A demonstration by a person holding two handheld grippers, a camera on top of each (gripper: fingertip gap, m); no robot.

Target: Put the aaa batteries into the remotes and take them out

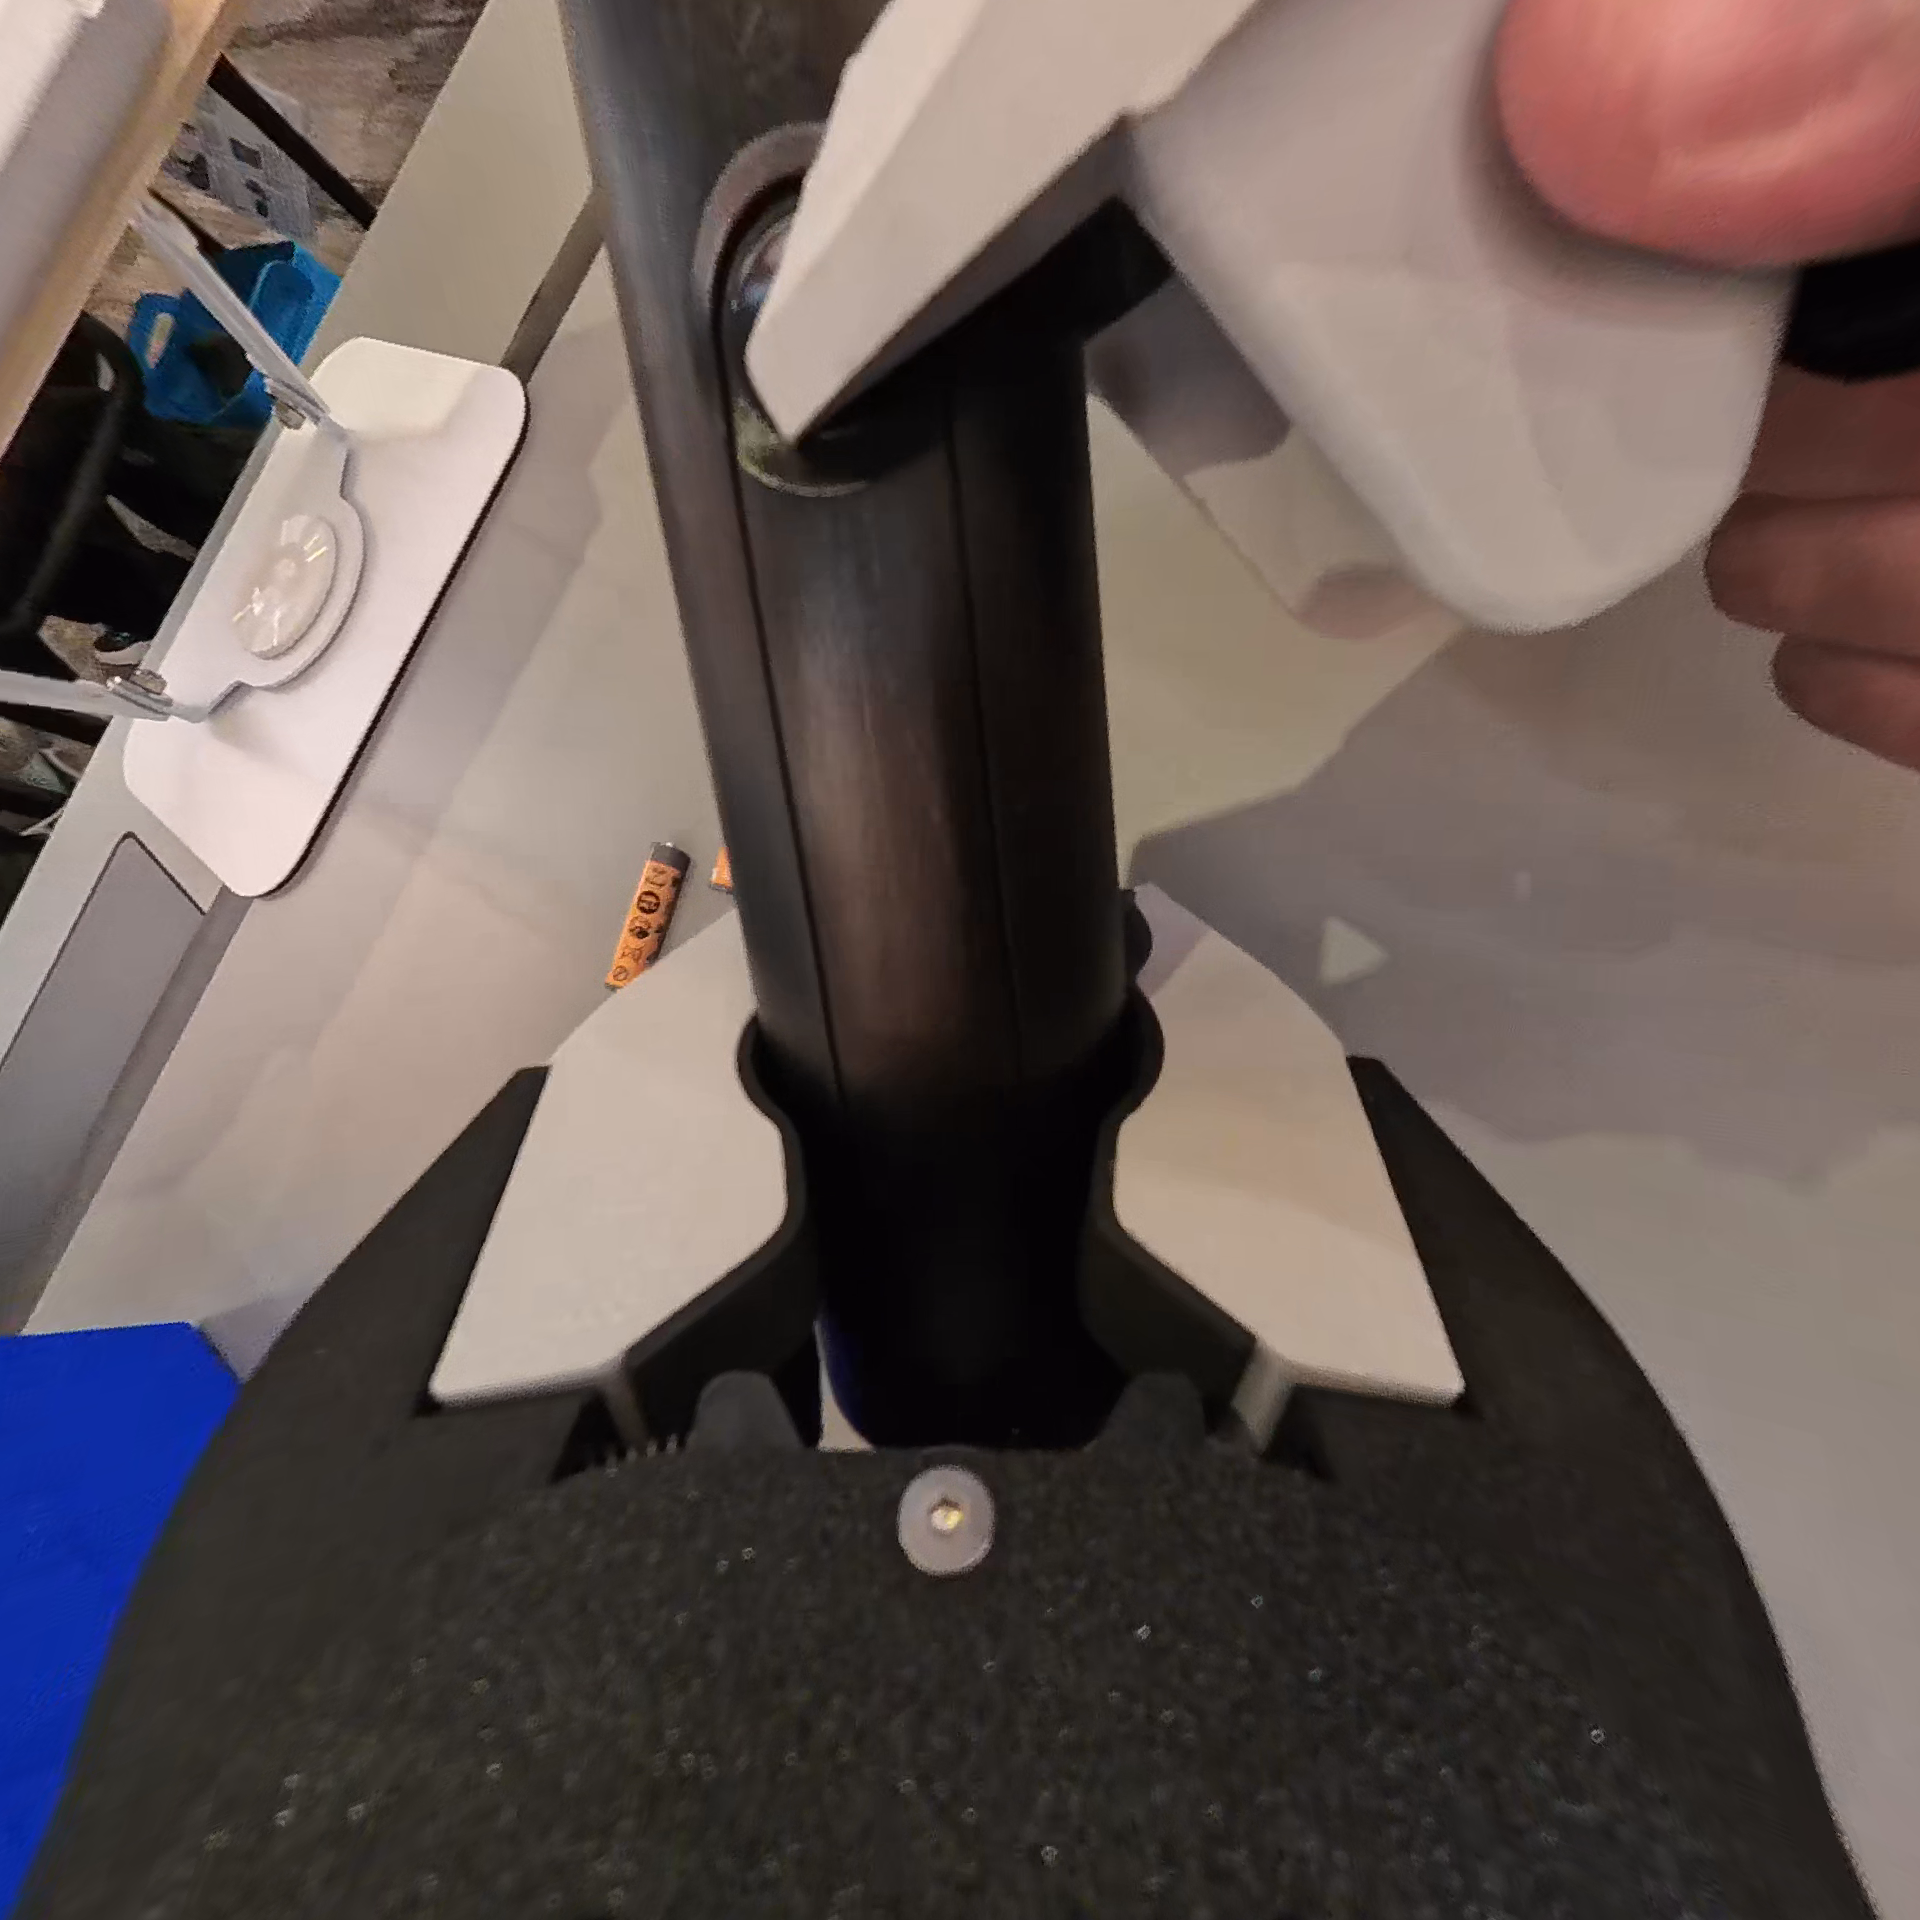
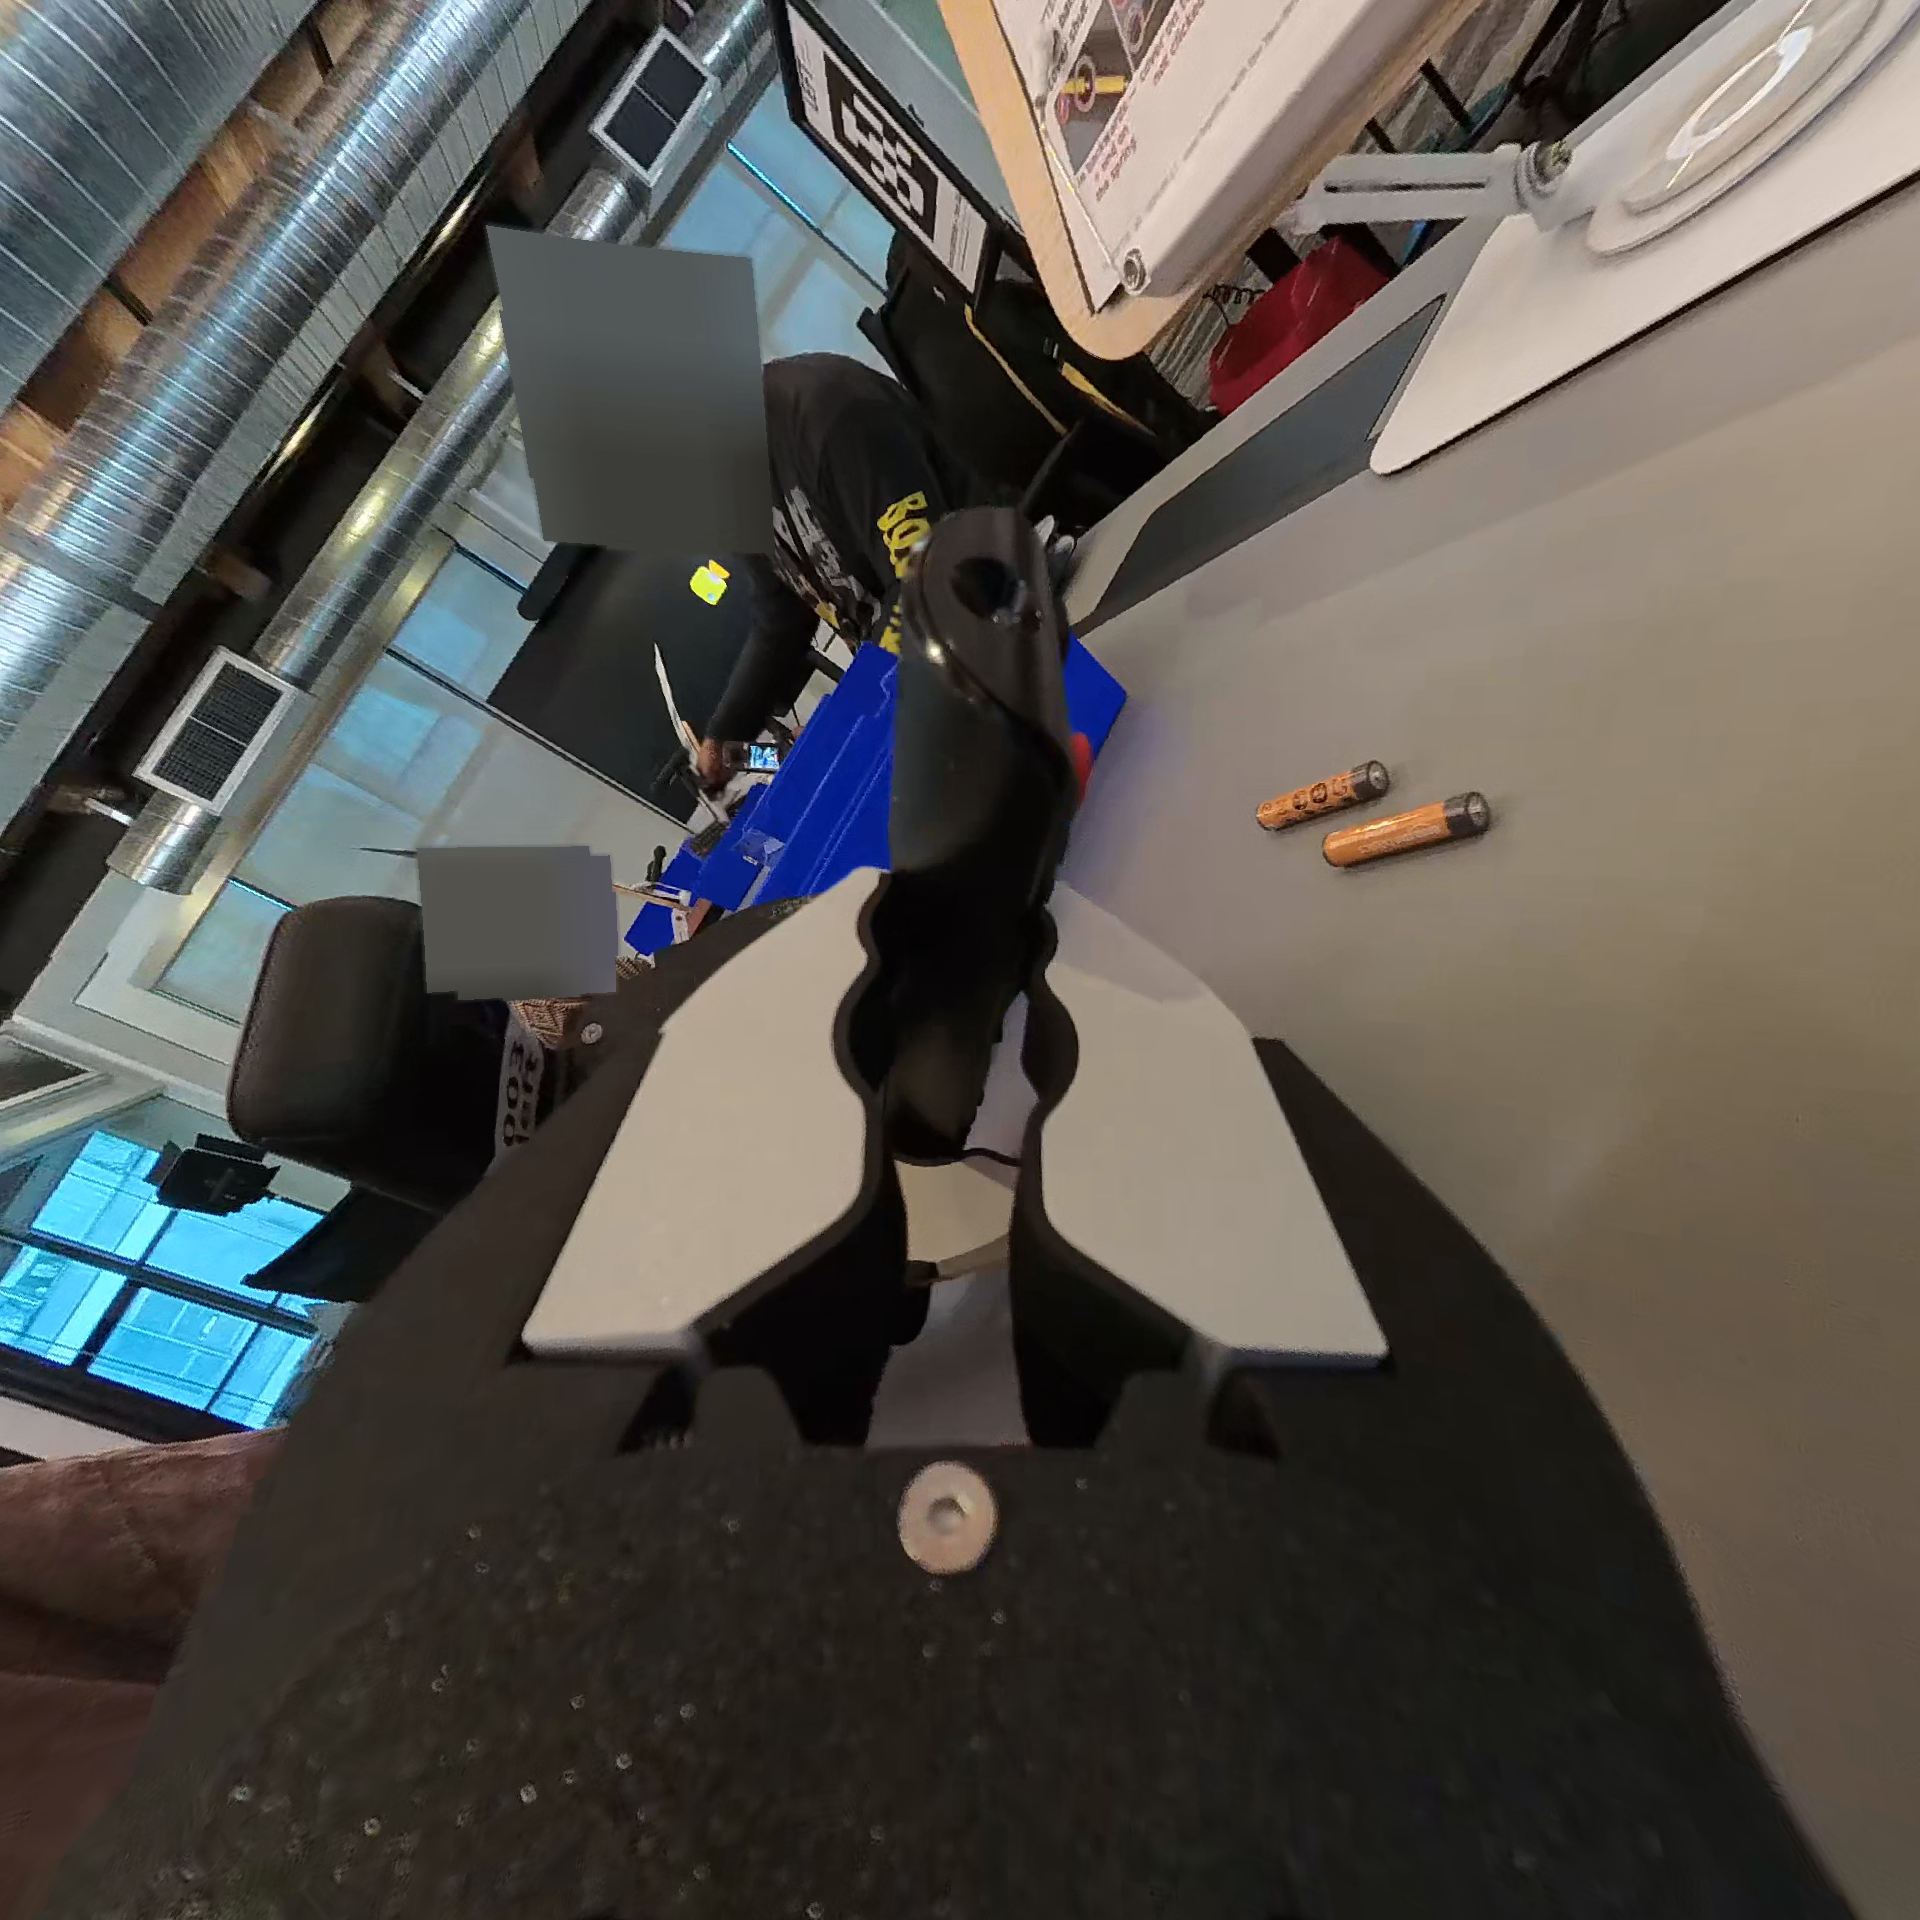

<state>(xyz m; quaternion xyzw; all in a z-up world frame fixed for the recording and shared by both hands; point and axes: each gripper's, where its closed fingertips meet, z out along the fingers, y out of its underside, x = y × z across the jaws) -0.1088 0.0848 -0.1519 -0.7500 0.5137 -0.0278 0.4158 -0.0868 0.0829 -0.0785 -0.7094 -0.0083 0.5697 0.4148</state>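
Remote: long, dark, smooth plastic body with a rounded back and a lengthwise seam, running from the centre of the left wrist view up past the top edge; in the right wrist view it shows end-on, glossy black, in the middle of the frame.
Left gripper: its pale flat-faced fingers with black scalloped inner edges are closed onto the lower end of the remote, which sits in the rounded notch between them.
Right gripper: in its own view the two fingers pinch the near part of the remote between their wavy black edges; in the left wrist view its pale finger reaches in from the upper right and presses on a round recess high on the remote.
Hand: fingertips wrapped on the white gripper body, upper right of the left wrist view.
Batteries: two orange cylinders with dark grey ends, lying side by side and slightly apart on the bench, right of centre in the right wrist view, well clear of both grippers.
Bench: smooth matte grey surface.
White plate: flat, rounded corners, carrying a metal bracket, left of the left wrist view.
Blue box: hard plastic, behind the remote.
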